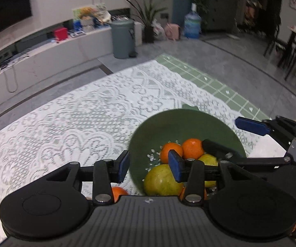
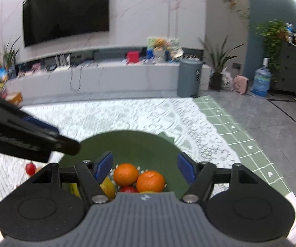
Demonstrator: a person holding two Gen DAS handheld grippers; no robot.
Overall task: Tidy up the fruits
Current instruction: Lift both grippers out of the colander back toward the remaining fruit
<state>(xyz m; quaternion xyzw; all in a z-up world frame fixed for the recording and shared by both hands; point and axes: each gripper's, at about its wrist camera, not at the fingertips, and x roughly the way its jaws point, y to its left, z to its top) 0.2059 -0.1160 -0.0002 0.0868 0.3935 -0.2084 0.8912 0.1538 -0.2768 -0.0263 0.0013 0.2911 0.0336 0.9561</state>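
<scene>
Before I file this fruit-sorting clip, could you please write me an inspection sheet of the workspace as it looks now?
Surface: white lace cloth over a green checked cloth.
Job's things: green bowl holding two oranges, a yellow-green apple and other fruit; another orange and a small red fruit lie outside on the lace.
Clutter: nothing seen on the table.
Grippers: left gripper open, astride the bowl's rim; right gripper open, empty, above the bowl.
Cables: cords hanging from the TV bench.
Surroundings: wall TV, grey bin, water jug, plants.
</scene>
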